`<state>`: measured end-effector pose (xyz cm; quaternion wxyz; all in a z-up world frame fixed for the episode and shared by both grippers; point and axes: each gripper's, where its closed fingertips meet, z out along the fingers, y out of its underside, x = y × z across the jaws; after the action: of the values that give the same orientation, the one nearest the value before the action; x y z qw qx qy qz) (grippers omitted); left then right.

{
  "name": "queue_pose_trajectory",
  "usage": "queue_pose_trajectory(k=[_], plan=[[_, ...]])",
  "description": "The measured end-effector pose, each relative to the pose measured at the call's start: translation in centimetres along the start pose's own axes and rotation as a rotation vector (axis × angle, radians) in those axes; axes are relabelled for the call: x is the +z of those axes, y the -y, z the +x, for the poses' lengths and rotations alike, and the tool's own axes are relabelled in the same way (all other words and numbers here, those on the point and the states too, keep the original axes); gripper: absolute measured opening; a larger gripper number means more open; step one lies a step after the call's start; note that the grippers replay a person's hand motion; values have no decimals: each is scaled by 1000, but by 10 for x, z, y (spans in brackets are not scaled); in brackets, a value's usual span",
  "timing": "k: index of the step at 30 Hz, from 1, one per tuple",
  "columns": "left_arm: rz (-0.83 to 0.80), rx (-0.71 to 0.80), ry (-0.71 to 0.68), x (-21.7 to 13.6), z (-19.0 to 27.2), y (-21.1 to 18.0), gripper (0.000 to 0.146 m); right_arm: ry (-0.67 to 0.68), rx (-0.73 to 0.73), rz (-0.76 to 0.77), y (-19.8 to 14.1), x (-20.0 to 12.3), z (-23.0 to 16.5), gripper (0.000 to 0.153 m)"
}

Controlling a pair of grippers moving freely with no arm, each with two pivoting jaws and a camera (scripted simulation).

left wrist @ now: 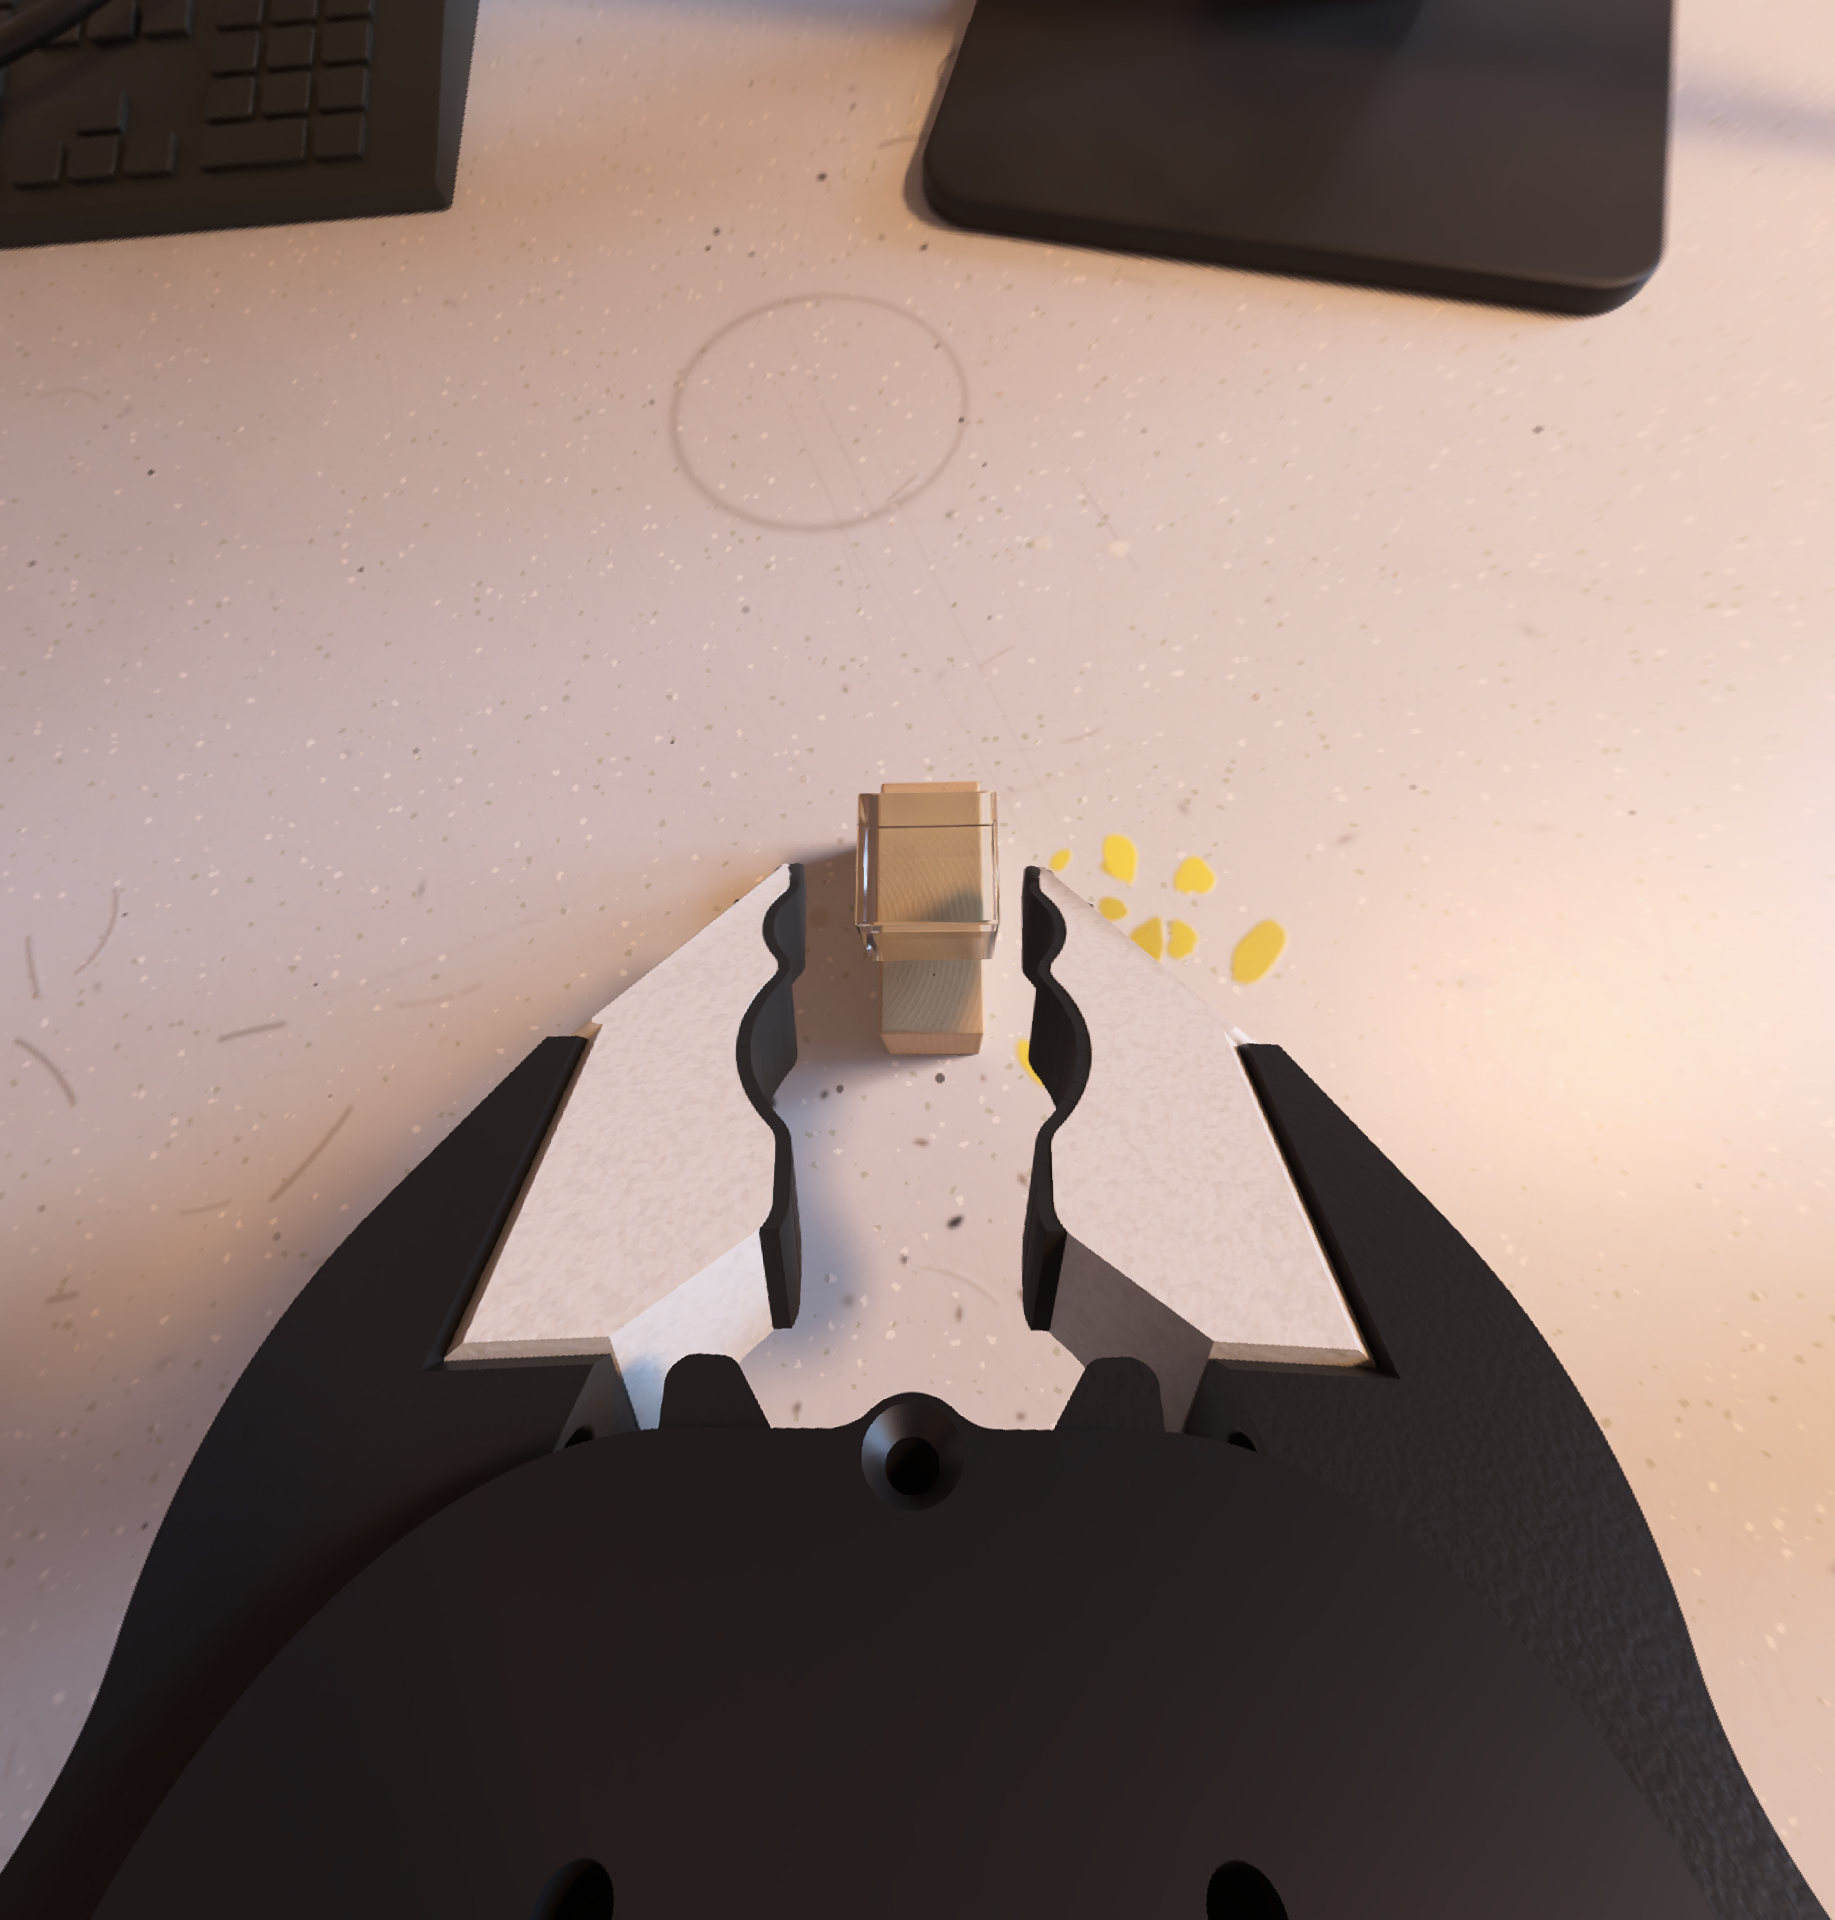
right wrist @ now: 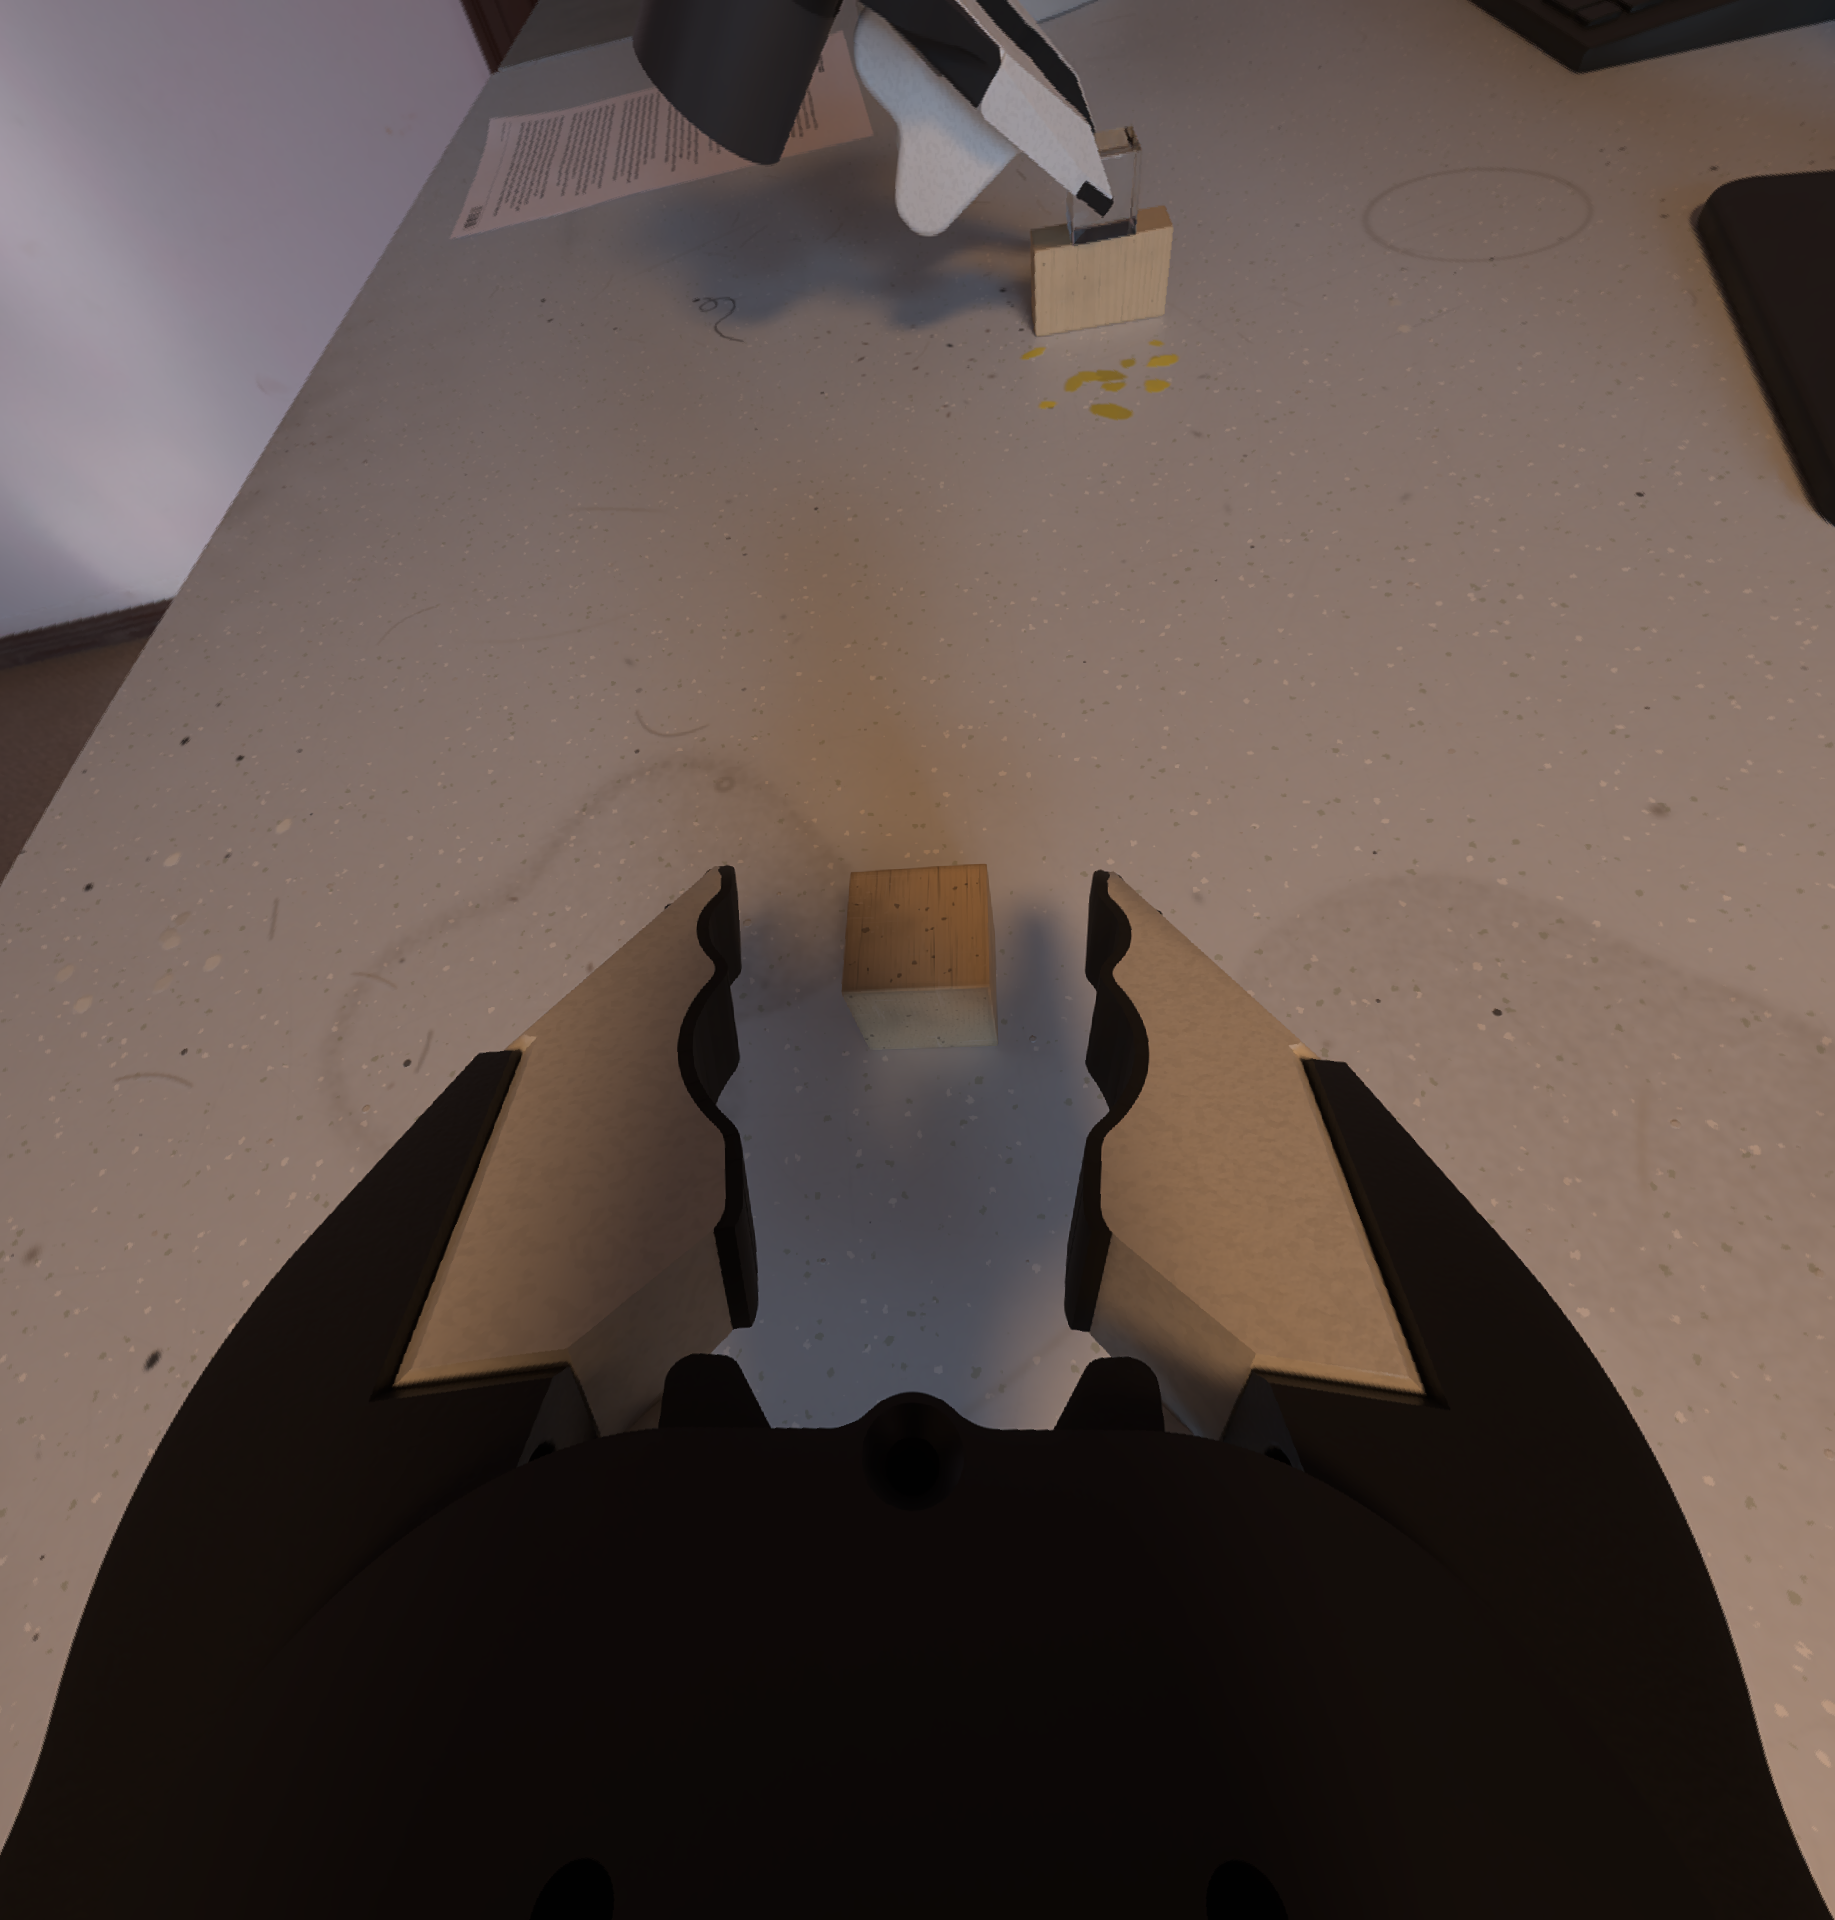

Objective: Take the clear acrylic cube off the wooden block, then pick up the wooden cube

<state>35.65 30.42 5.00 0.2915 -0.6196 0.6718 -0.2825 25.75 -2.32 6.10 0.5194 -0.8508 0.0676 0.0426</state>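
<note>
So from the left wrist view we get the left gripper [left wrist: 913,883] hanging right over the clear acrylic cube [left wrist: 928,878], which sits on top of the wooden block [left wrist: 932,1003]; the jaws are spread a bit wider than the cube, one on each side, and we can't see either touching it. That view also gives us the keyboard [left wrist: 196,104] and a dark monitor base [left wrist: 1297,145] at the far edge, plus yellow paint spots [left wrist: 1183,914] just right of the block. The right wrist view shows what the left one misses: the wooden cube [right wrist: 921,951] lying on the speckled table [right wrist: 1412,675], just ahead of and between the tips of the right gripper [right wrist: 913,883], whose jaws stand wide with nothing in them, and a printed sheet [right wrist: 622,156] way back on the left
</note>
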Motion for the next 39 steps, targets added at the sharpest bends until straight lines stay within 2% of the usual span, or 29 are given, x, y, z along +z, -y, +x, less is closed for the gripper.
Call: queue_pose_trajectory(k=[3, 9, 12, 15, 17, 21, 22, 24, 27, 30, 34, 39], plan=[[-48, 16, 38, 5, -2, -3, 33, 1, 6, -4, -1, 2, 1, 67], [-74, 43, 48, 4, 1, -1, 28, -5, 8, -12, -4, 4, 2, 65], [17, 28, 60, -16, 0, 19, 28, -14, 2, -18, -4, 3, 3, 64], [215, 27, 20, -59, 12, 59, 28, -34, -13, -48, -9, 5, 5, 64], [388, 60, -127, -97, 44, 90, 28, -39, -24, -77, -14, 9, 4, 66], [645, 247, -568, -174, 138, 119, 28, -37, -39, -134, -28, 24, 1, 67], [678, 312, -670, -190, 162, 117, 28, -49, -52, -144, -30, 26, 2, 62], [703, 454, -842, -210, 203, 106, 28, -50, -96, -125, -24, 27, -3, 38], [609, 592, -1055, -218, 247, 78, 28, 63, -78, -39, -3, 18, -23, 34], [465, 659, -1189, -210, 276, 52, 28, 132, -86, -25, 7, 11, -39, 34], [267, 742, -1223, -186, 297, 20, 28, 182, -113, -89, 1, 15, -52, 34], [101, 770, -1280, -172, 304, -6, 28, 191, -155, -180, -11, 22, -59, 34]])
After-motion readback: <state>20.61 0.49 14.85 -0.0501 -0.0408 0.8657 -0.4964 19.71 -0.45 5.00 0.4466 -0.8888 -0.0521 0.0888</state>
